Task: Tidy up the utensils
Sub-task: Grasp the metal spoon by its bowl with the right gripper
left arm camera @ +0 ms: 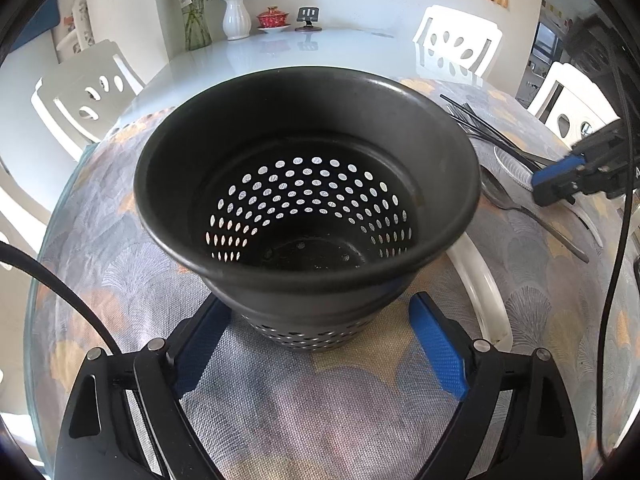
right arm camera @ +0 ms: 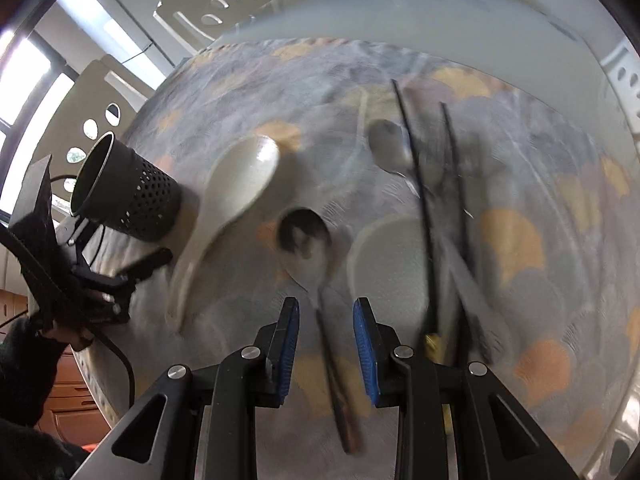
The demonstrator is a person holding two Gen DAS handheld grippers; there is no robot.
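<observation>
A black perforated utensil holder (left arm camera: 308,184) stands upright and empty on the patterned cloth. My left gripper (left arm camera: 320,304) is open around its base, with a small gap at each blue pad. In the blurred right wrist view my right gripper (right arm camera: 326,344) is open over a metal spoon (right arm camera: 306,240). The spoon's dark handle runs between the pads untouched. Two white spoons (right arm camera: 240,184) (right arm camera: 384,256), another metal spoon (right arm camera: 388,148) and black chopsticks (right arm camera: 416,184) lie around it. The holder (right arm camera: 128,196) is at the left there.
White chairs (left arm camera: 80,92) ring the round glass table (left arm camera: 280,52). A vase (left arm camera: 236,16) and a red lidded cup (left arm camera: 272,18) stand at the far side. A black cable (left arm camera: 616,240) hangs at the right. A dark sleeve (right arm camera: 24,352) shows at the left.
</observation>
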